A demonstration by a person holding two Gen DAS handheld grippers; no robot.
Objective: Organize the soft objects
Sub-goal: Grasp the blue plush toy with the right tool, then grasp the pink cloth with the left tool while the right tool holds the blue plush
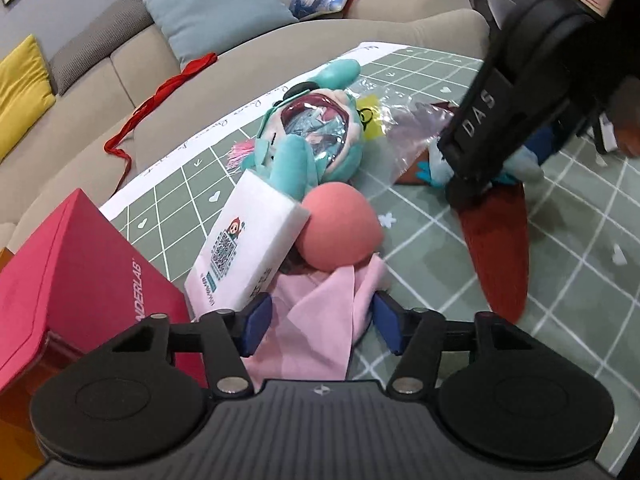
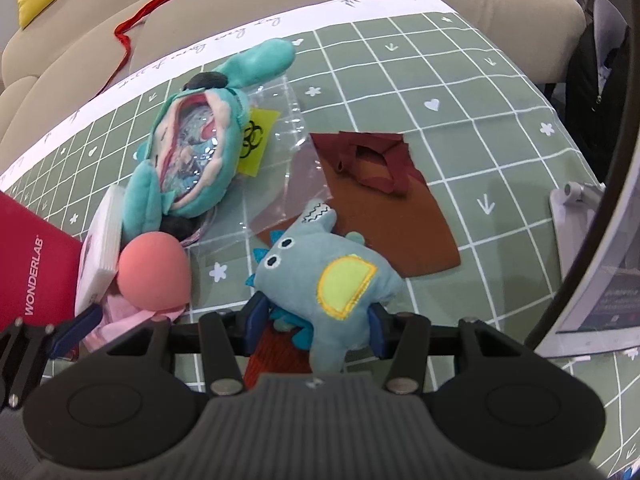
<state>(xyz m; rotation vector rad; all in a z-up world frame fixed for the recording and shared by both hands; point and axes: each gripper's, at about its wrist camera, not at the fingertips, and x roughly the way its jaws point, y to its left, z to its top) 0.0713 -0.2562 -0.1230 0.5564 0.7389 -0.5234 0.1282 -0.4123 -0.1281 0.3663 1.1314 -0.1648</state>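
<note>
My left gripper (image 1: 320, 326) is open around a crumpled pink cloth (image 1: 320, 320) on the green checked tablecloth (image 1: 560, 240). A pink foam egg (image 1: 338, 226) and a white sponge block (image 1: 248, 252) lie just beyond it. A teal plush pouch (image 1: 312, 136) lies further back. My right gripper (image 2: 316, 320) has its blue pads against both sides of a grey-blue stuffed monster (image 2: 320, 276) with a yellow patch. A rust felt piece (image 2: 392, 216) lies behind it. The right gripper also shows in the left wrist view (image 1: 480, 144).
A red WONDERLAB box (image 1: 80, 280) stands at the left. A clear plastic bag (image 2: 288, 168) with a yellow label lies between the pouch and the felt. A beige sofa (image 1: 280, 52) with cushions and a red ribbon (image 1: 160, 96) is behind the table. A white stand (image 2: 580, 208) sits at the right.
</note>
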